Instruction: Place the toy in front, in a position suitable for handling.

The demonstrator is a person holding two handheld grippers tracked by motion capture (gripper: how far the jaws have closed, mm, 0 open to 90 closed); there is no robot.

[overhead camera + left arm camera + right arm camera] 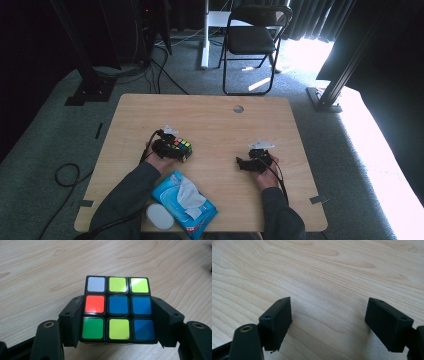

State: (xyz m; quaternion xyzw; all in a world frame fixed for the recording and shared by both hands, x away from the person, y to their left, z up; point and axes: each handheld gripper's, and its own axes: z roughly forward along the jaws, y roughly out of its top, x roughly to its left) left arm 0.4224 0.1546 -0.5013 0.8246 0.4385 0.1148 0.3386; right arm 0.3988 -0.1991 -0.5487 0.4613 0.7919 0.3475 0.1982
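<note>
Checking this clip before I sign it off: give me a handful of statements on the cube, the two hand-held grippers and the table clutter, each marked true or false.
1. The puzzle cube sits between the pads of the left hand-held gripper, which press on its two sides. True.
2. The cube's upper face is all one colour. False: it mixes white, yellow-green, red, blue and green squares.
3. The right hand-held gripper holds a tissue. False: its jaws stand wide apart over bare wood, nothing between them.
4. A blue wipes pack lies near the table's near edge, beside the left forearm. True.
5. The folding chair stands on the table. False: it stands on the floor beyond it.
</note>
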